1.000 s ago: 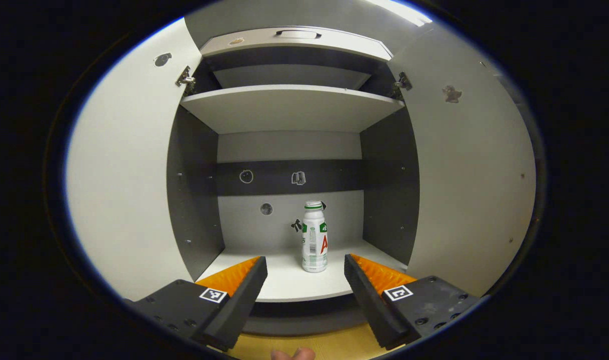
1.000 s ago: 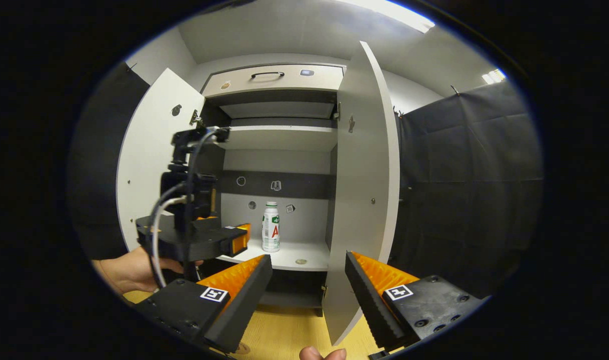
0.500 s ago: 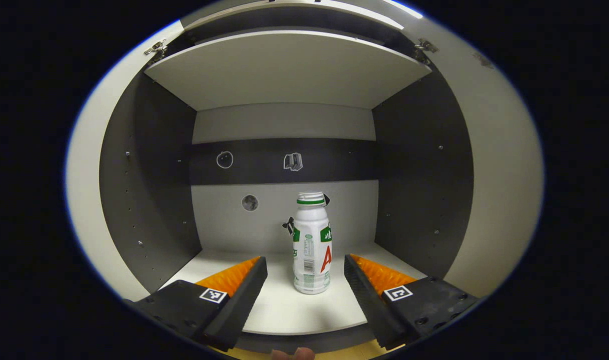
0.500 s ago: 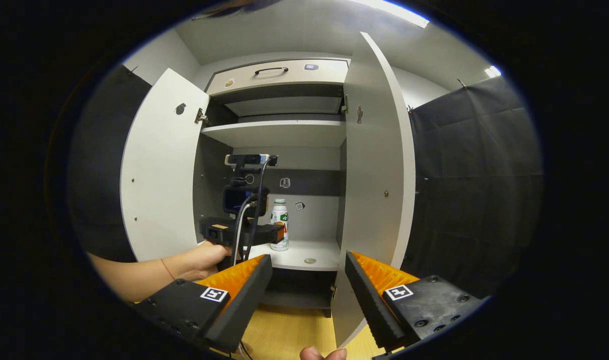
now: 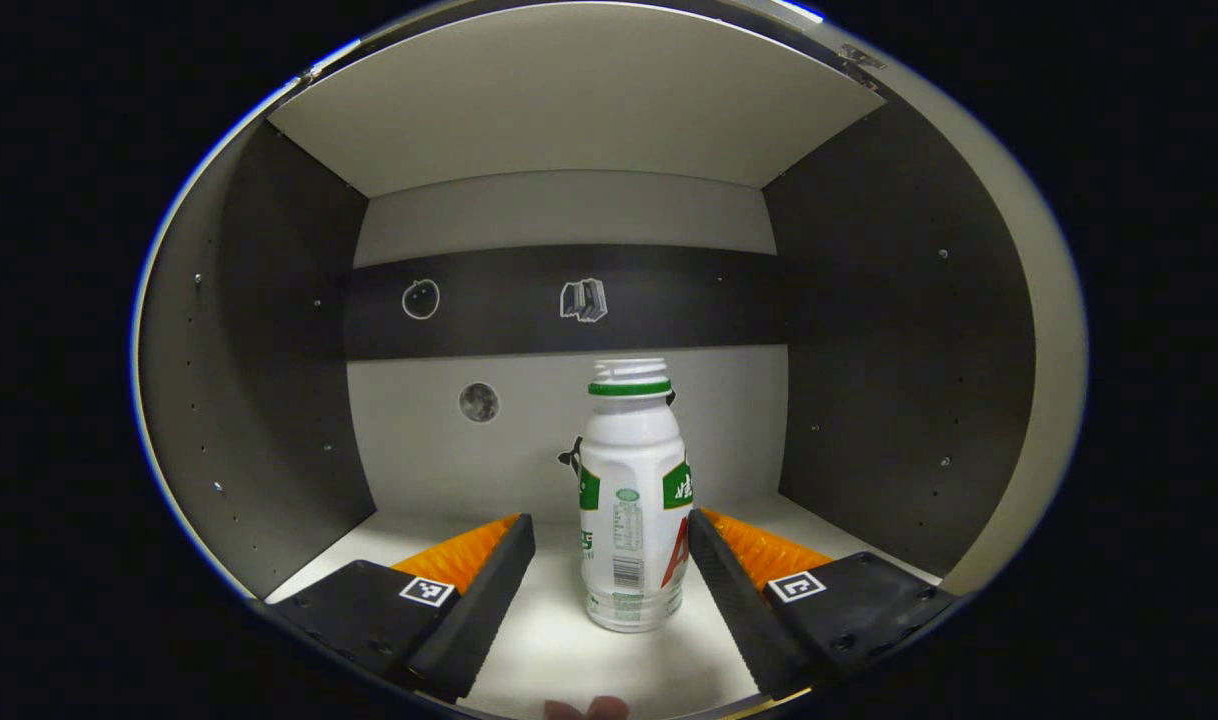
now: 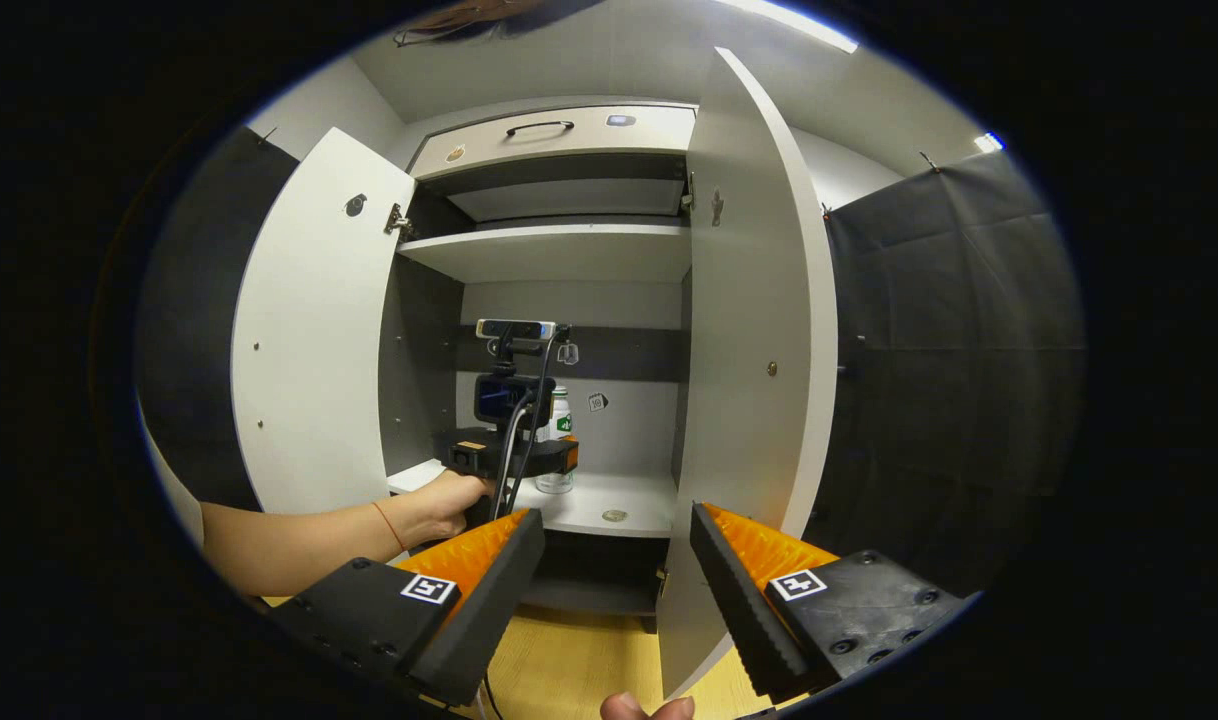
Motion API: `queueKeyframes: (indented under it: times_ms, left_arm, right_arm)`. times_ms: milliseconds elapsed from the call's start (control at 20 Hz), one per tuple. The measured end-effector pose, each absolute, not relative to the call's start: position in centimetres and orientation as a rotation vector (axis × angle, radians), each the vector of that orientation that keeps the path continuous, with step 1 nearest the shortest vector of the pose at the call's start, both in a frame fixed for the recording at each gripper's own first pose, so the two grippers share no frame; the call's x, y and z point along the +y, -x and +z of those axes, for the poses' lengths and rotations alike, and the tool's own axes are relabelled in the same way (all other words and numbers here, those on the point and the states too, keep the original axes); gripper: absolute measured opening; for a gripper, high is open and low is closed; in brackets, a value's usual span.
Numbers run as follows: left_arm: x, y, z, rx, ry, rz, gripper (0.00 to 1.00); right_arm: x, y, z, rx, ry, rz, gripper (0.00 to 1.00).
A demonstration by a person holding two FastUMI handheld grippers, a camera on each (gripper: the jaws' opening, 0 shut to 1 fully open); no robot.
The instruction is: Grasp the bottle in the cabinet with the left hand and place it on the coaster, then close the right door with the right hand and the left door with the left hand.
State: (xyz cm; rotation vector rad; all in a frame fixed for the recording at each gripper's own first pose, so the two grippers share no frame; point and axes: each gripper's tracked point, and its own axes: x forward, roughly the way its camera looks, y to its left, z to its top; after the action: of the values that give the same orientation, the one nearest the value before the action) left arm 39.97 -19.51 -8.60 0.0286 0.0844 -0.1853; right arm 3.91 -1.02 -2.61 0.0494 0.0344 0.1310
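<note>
Reaching into the lower compartment of the cabinet (image 6: 559,170), the left gripper (image 5: 609,560) is held level by a hand (image 6: 449,500) with the forearm stretched out from the left side in the right gripper view. Its jaws are spread, one on each side of the bottle (image 5: 631,500). The bottle stands upright on the shelf (image 5: 559,650) between them, closer to the right jaw, which looks just beside it or maybe touching; I cannot tell which. The left jaw is clearly apart from it. The right gripper (image 6: 614,560) hangs outside the cabinet, in front of the open right door (image 6: 754,350), with its jaws spread and holding nothing. The left door (image 6: 314,330) is open too. A small round coaster (image 6: 615,516) lies on the shelf, to the right of the bottle.
</note>
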Motion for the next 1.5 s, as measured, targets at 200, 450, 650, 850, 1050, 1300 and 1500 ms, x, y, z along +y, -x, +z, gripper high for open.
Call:
queueKeyframes:
  times_ms: [200, 450, 650, 850, 1050, 1300, 1500]
  left_arm:
    - [-20.5, -41.4, -9.3, 0.083, -0.057, -0.188, 0.98]
    - [-20.8, -42.1, -11.3, 0.145, -0.007, -0.194, 0.90]
    - [-20.6, -41.4, -10.2, 0.120, -0.003, -0.192, 0.80]
    - [-20.0, -39.4, -8.5, 0.103, 0.017, -0.199, 0.79]
    - [-18.1, -34.7, -6.9, 0.090, 0.047, -0.208, 0.79]
    - [-14.8, -28.0, -5.8, 0.069, 0.051, -0.215, 0.79]
    - [-12.3, -22.6, -6.7, 0.061, 0.022, -0.216, 0.79]
  right_arm:
    - [-1.9, -4.2, -2.6, 0.035, -0.042, 0.117, 0.98]
    - [-2.7, -4.0, -2.7, 0.032, -0.040, 0.103, 0.98]
    - [-3.0, -3.5, -3.3, 0.043, -0.033, 0.099, 0.98]
    - [-3.1, -2.9, -2.8, 0.035, -0.051, 0.094, 0.98]
    - [-2.7, -1.5, -1.9, 0.013, -0.065, 0.096, 0.98]
    - [-1.9, 0.5, -1.1, -0.005, -0.093, 0.085, 0.98]
    - [-0.4, 2.0, -0.5, -0.033, -0.095, 0.104, 0.98]
